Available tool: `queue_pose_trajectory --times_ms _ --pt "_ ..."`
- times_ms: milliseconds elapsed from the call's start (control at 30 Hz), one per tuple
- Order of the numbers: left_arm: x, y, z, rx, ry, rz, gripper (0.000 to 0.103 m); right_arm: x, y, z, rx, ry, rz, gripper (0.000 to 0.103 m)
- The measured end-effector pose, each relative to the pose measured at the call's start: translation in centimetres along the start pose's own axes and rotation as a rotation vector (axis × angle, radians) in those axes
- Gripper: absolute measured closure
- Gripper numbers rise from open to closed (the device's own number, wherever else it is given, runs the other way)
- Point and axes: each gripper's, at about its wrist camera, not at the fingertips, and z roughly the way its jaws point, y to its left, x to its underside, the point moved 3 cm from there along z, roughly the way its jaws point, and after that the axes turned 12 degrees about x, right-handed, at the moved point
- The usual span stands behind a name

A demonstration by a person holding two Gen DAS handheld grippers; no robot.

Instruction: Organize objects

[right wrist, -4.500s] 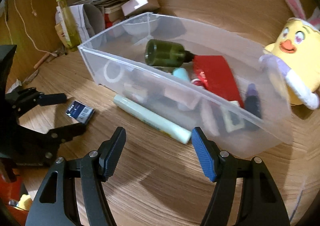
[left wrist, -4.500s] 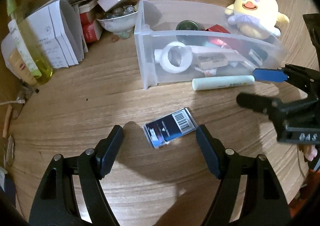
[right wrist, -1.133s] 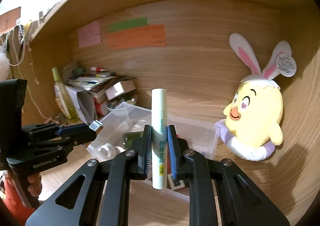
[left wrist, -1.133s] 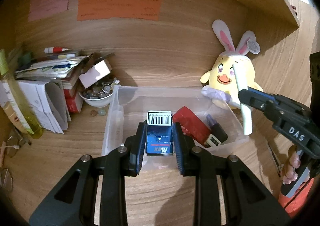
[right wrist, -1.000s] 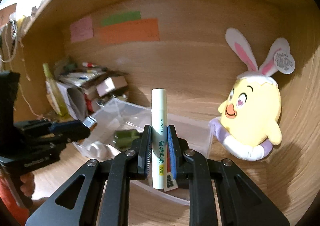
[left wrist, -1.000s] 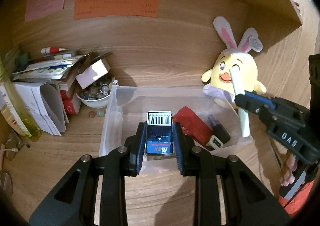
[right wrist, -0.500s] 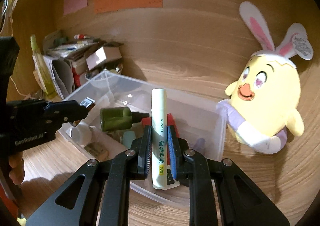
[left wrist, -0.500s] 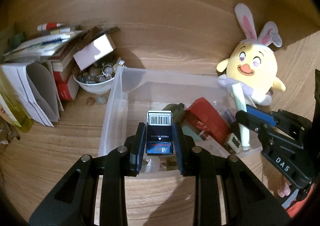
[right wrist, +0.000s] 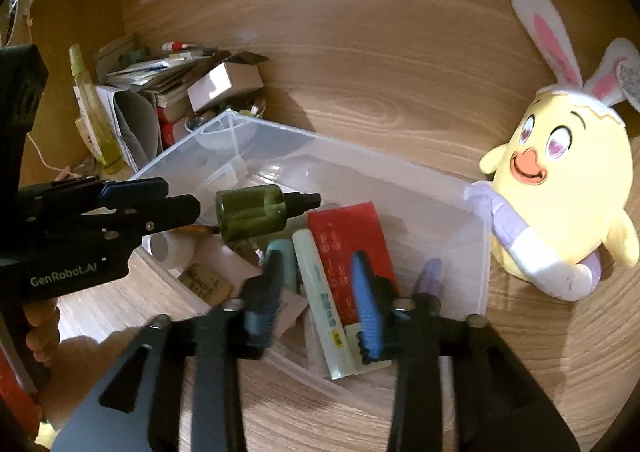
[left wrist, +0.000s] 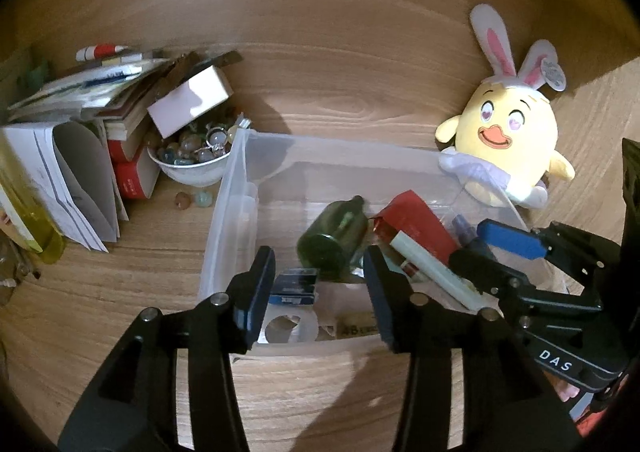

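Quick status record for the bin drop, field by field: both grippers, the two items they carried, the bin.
left gripper: jaws just opened, nothing pressed between them, over the bin's near end
blue box: released, lying in the bin
right gripper: jaws just opened, pads clear of the tube
pale green tube: released, lying in the bin beside the red packet
clear bin: also holds a dark green bottle
plush chick: outside the bin, against its far right corner
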Motion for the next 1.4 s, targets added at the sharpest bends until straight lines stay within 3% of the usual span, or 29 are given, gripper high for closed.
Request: queue_pose_trajectory --times_ms 333,400,467,600,667,733,800,1033,1100,1200,1400 --pt "0.2 -2.1 -2.5 -0.002 -0.034 0.073 0.057 -0.2 -0.5 -2.7 -0.029 -0.037 0.026 0.066" --pt "0.3 -2.3 -3.0 -0.010 -0.042 0.081 0.051 -0.1 -0.7 -3.1 -0.035 -0.036 0.032 0.064" --pt "0.5 -2.6 -3.7 -0.013 -0.062 0.089 0.041 0.1 -0.9 -3.6 -0.043 -0.038 0.042 0.056" --pt "1.1 -2.9 -4.6 -0.017 -0.081 0.098 0.040 0.6 -1.3 -4.7 -0.050 -0.054 0.064 0.040" --pt "1.2 -2.9 -4.8 -0.026 -0.085 0.095 0.031 0.9 -1.5 -5.1 -0.049 -0.057 0.070 0.035" --pt "1.4 -2.8 -5.0 -0.051 -0.103 0.095 0.029 1.1 -1.5 -5.5 -0.047 -0.064 0.076 0.024" --pt "1.8 -2.7 -5.1 -0.060 -0.103 0.100 0.029 1.4 -1.6 -6.0 -0.045 -0.078 0.081 0.020" --pt "3.1 -2.3 -5.1 -0.040 -0.079 0.075 0.028 2.3 -1.2 -6.7 -0.031 -0.082 0.081 0.018" --pt "3.5 -2.2 -5.1 -0.037 -0.072 0.070 0.026 2.6 -1.1 -6.7 -0.030 -0.079 0.082 0.018" --pt "4.0 -2.2 -5.1 -0.040 -0.074 0.068 0.016 3.0 -1.0 -6.8 -0.027 -0.076 0.080 0.018" --pt "4.3 -2.5 -5.4 -0.035 -0.075 0.073 0.014 3.4 -0.8 -6.9 -0.026 -0.072 0.077 0.018"
